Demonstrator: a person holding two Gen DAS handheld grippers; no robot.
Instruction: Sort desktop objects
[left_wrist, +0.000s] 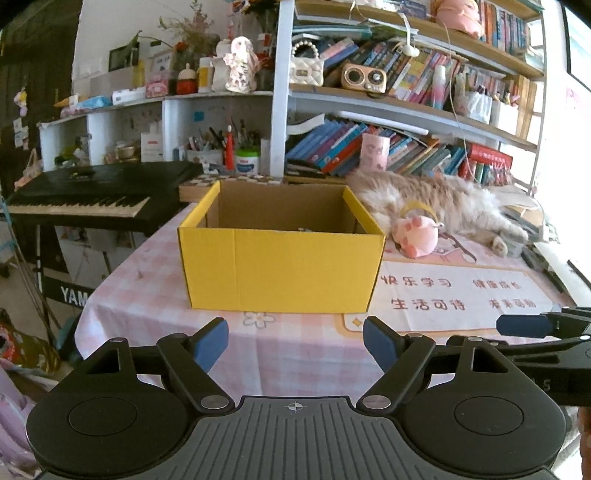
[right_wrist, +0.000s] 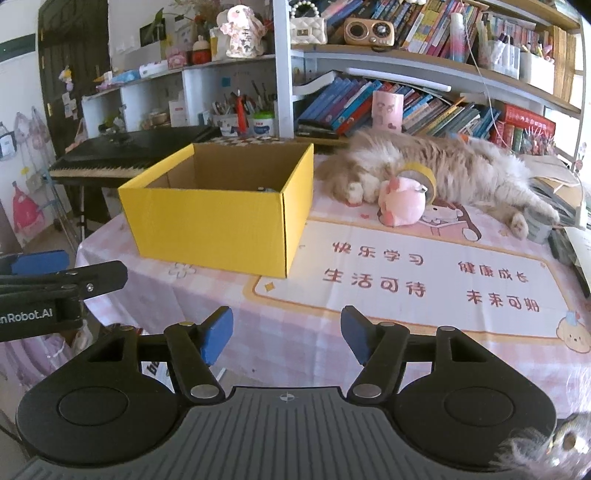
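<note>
Right wrist view: the pink plush toy (right_wrist: 402, 205) lies at centre right on the tabletop (right_wrist: 295, 332), touching a yellow tape roll (right_wrist: 424, 177) and a sleeping cat (right_wrist: 461, 166). Left of it stands the yellow box (right_wrist: 218, 225). Both the right tool (right_wrist: 287, 334) and the left tool (left_wrist: 295, 345) gape apart, empty.

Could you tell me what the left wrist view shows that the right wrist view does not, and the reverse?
Only the left wrist view shows the keyboard stand's white lettering. Only the right wrist view shows the cartoon figure at the mat's corner and the yellow tape roll's full ring. Both show the yellow box, pink plush toy, the cat, and each open, empty hand-held gripper: left, right.
</note>
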